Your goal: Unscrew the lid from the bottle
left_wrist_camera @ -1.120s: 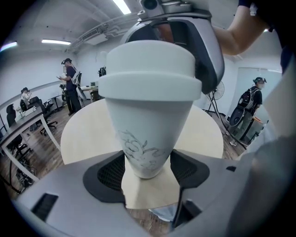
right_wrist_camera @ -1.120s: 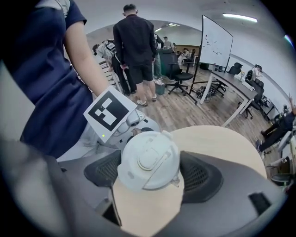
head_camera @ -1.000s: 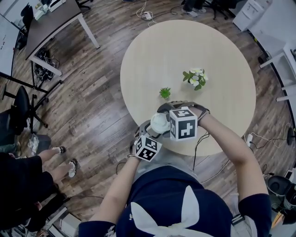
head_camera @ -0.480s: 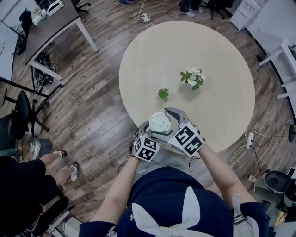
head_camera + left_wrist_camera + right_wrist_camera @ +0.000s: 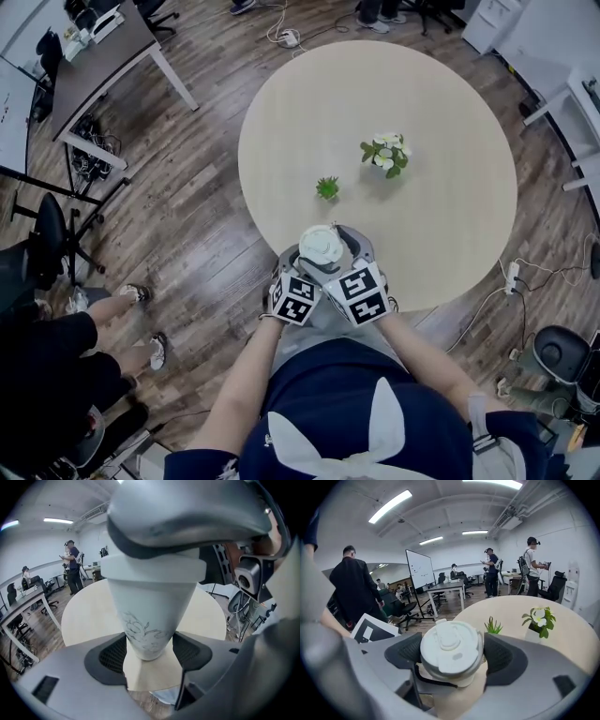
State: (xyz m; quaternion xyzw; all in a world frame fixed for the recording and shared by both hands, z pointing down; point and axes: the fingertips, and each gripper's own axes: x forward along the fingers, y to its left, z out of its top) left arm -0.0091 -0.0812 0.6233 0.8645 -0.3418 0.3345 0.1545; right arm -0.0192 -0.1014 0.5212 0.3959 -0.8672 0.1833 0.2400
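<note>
A white tapered bottle (image 5: 150, 611) with a faint drawing and a white lid (image 5: 451, 651) is held upright over the near edge of the round table (image 5: 450, 206). My left gripper (image 5: 149, 656) is shut on the bottle's lower part, one pad on each side. My right gripper (image 5: 452, 658) comes in from the near side. Its jaws are closing on the lid (image 5: 321, 246), and both pads touch the rim. In the head view the two marker cubes sit side by side just below the lid.
A small green plant (image 5: 327, 187) and a pot of white flowers (image 5: 384, 155) stand on the table beyond the bottle. A desk (image 5: 94, 47) and a chair (image 5: 42, 225) are at the left, with a person's feet (image 5: 141, 300) nearby. Other people stand in the room.
My right gripper has swung round from the bottle's right side to the near side, so its cube now sits beside the left cube. The bottle and left gripper have hardly moved.
</note>
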